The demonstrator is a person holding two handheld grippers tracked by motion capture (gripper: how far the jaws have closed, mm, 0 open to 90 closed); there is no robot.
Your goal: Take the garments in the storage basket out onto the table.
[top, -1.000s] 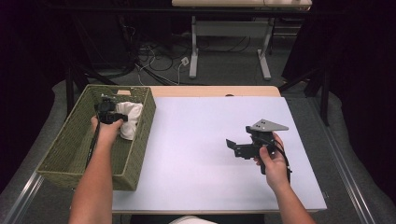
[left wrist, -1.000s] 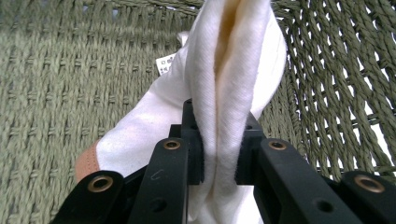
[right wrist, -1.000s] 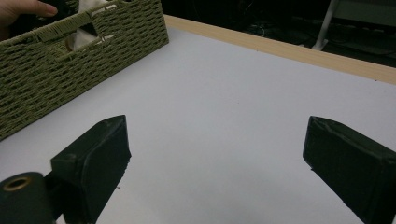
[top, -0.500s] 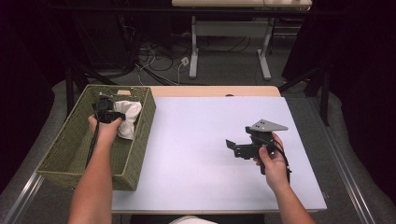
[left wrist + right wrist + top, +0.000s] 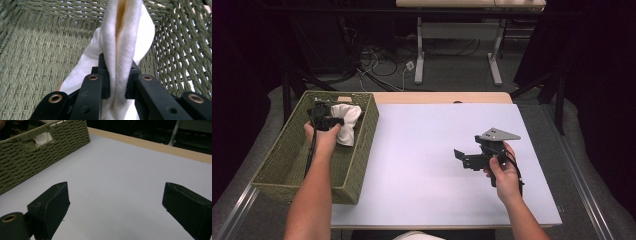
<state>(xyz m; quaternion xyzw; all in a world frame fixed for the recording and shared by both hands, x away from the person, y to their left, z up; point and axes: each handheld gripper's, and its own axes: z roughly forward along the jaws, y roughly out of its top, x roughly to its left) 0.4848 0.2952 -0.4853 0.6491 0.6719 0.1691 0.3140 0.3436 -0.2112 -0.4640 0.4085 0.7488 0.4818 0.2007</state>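
Basket: a rectangular olive-green woven basket [image 5: 362, 145] stands on the left part of the desk, its long side running away from the person. In the right gripper view its side wall [image 5: 37, 155] shows at the upper left, with a handle opening through which some white cloth is seen.

Cloth: a white soft folded cloth [image 5: 347, 122] is inside the basket, at the far end, near the right wall. In the left gripper view the cloth [image 5: 125, 42] rises up as a narrow fold, with a warm orange tint in its crease.

Left tongs: the left tongs [image 5: 117, 85] are closed tightly on the fold of the cloth, which is pressed between the two black jaws. The left hand [image 5: 323, 137] holds them inside the basket.

Right tongs: the right tongs [image 5: 115, 207] are wide open and hold nothing. In the high view the right tongs [image 5: 462, 159] are above the right half of the desk, well apart from the basket, and point toward the left.

Desk: the white flat desk [image 5: 422, 150] has a light wooden edge at the far side.
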